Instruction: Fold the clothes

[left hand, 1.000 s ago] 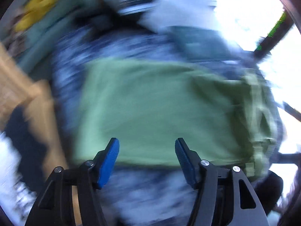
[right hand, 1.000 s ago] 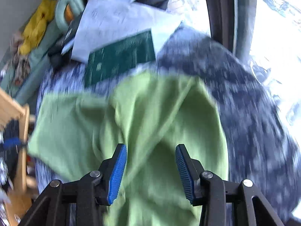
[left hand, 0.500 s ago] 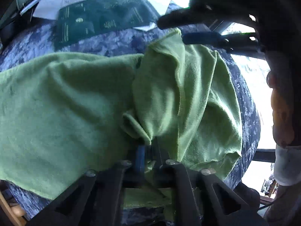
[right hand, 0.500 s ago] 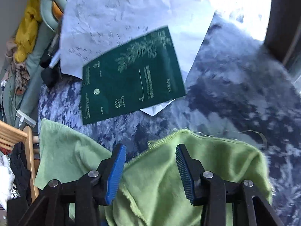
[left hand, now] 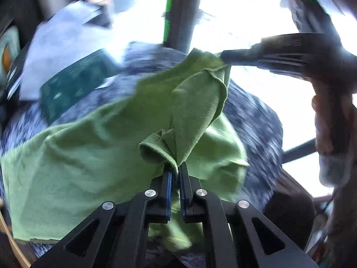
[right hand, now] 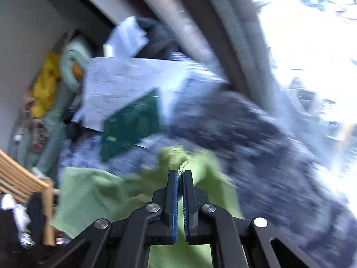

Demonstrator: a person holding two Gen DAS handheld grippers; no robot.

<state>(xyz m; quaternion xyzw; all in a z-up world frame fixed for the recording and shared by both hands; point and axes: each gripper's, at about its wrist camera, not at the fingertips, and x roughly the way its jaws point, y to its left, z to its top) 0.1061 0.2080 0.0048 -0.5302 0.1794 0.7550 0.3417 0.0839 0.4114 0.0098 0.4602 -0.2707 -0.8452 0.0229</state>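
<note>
Both grippers have a bite of the green shirt (left hand: 93, 156) right now. In the left wrist view the left gripper (left hand: 175, 174) sits at the bottom centre of the frame, jaws pinched together on a bunched, hemmed fold of the fabric. The rest of the shirt spreads off to the left of the frame over a blue-and-white mottled cover (left hand: 252, 116) that everything's lying on.

Upper right of that same view you can see the right gripper (left hand: 225, 55) clamped on a far corner of the shirt, lifting it so a flap hangs down from it. The hand (left hand: 328, 120) holding it is at the right edge.

In the right wrist view, the right gripper (right hand: 180, 174) has just snapped closed, with a frayed edge of green fabric (right hand: 93, 192) caught between the blue pads.

Behind the shirt there's a dark green booklet (right hand: 131, 125) lying on some white papers (right hand: 125, 82), upper left of centre. Whole thing's pretty motion-blurred.
</note>
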